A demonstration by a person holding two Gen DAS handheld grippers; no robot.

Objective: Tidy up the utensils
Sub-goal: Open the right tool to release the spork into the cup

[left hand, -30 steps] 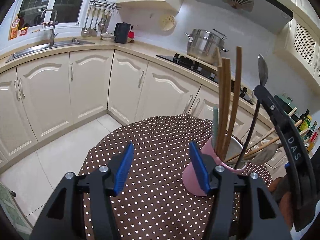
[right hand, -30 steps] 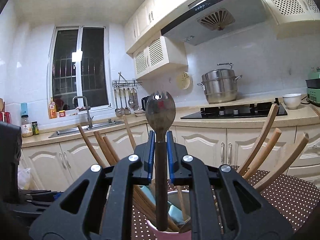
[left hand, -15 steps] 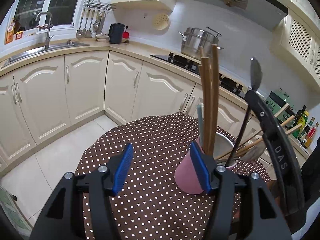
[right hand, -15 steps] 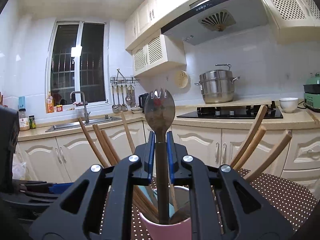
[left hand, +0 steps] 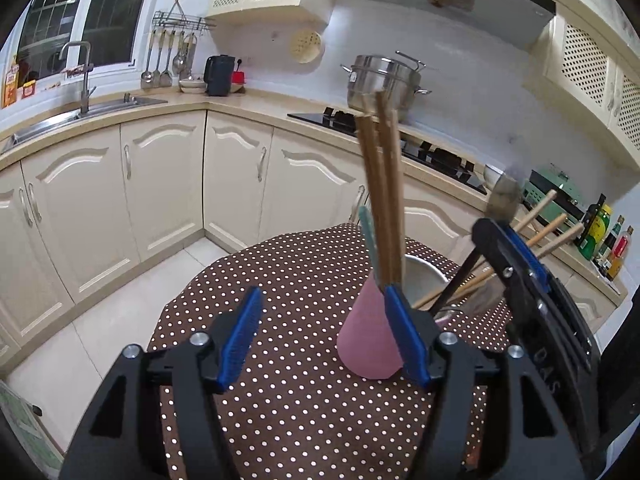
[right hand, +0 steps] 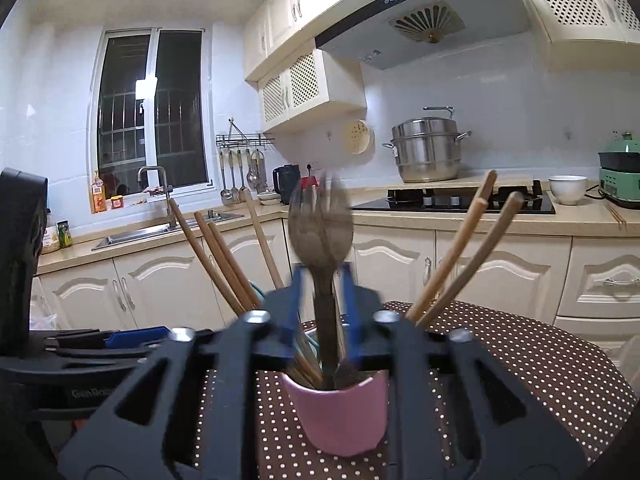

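Left wrist view: the left hand-held gripper [left hand: 322, 336] is opening with nothing between its jaws, and the pink cup [left hand: 370, 340] sits on the dotted table [left hand: 280, 412] just beside its right finger. Right wrist view: the right hand-held gripper [right hand: 322, 316] is opening too; the spork [right hand: 322, 264] (blurry) stands in the cup between its pads, not pinched.

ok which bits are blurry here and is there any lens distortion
Right wrist view: the spork between the opening right gripper pads is motion-smeared, while the pink cup and the kitchen behind stay sharp. Left wrist view: the chopsticks are slightly blurred and the left gripper is crisp. Both views: fisheye bending of the counters, dark corners.
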